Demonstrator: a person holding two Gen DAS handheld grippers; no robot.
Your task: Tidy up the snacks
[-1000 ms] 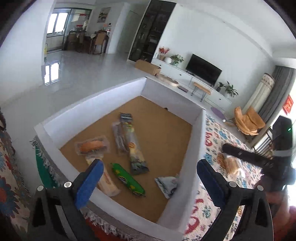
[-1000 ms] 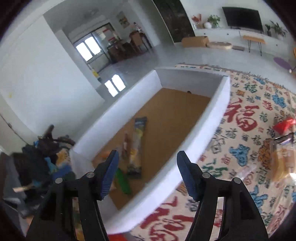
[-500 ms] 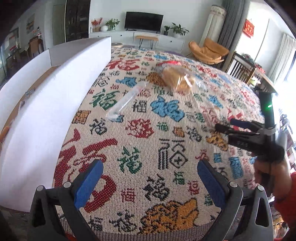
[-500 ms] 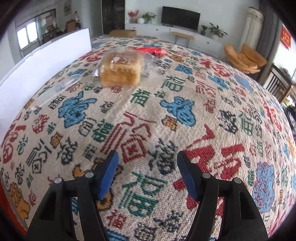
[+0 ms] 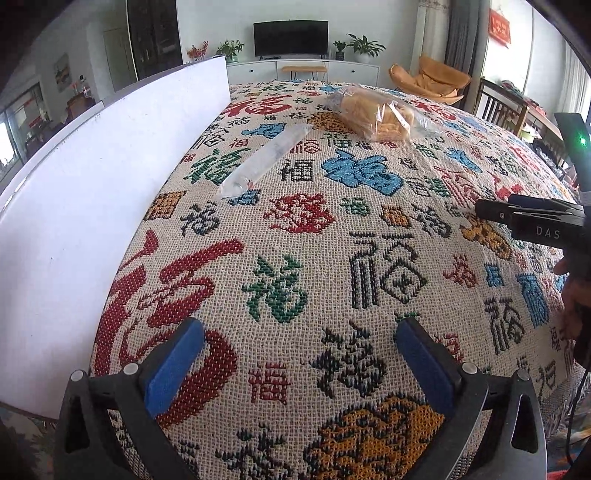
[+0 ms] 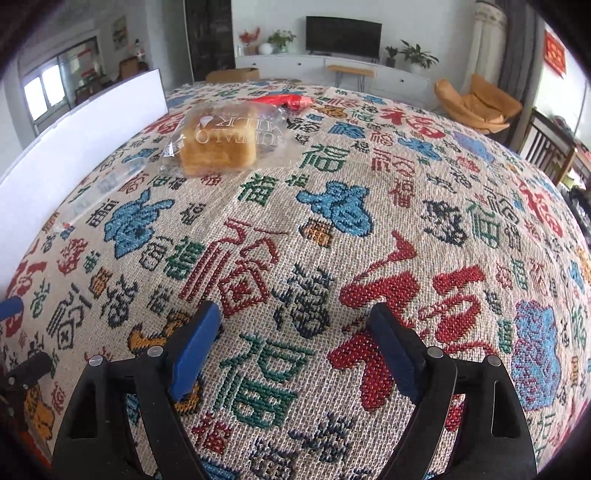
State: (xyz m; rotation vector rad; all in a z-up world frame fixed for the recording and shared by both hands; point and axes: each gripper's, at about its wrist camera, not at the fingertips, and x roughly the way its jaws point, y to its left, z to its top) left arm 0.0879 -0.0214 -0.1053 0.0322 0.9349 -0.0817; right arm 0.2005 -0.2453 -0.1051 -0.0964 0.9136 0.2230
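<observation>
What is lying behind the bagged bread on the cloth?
In the right wrist view, a red packet lies just behind the bagged bread. The bread covers its near edge, so its type is unclear.

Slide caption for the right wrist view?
Right gripper, jaws opening and empty, over cloth; bagged bread ahead.

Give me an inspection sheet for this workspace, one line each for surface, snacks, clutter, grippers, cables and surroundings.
Surface: patterned woven cloth, flat.
Job's things: bagged bread, long clear packet and red packet lying loose on the cloth; white box beside them, inside hidden.
Clutter: nothing seen.
Grippers: left gripper open, empty; right gripper opening, nothing between its jaws.
Cables: thin dark cable hanging at the right edge.
Surroundings: television, plants, orange chair.
</observation>
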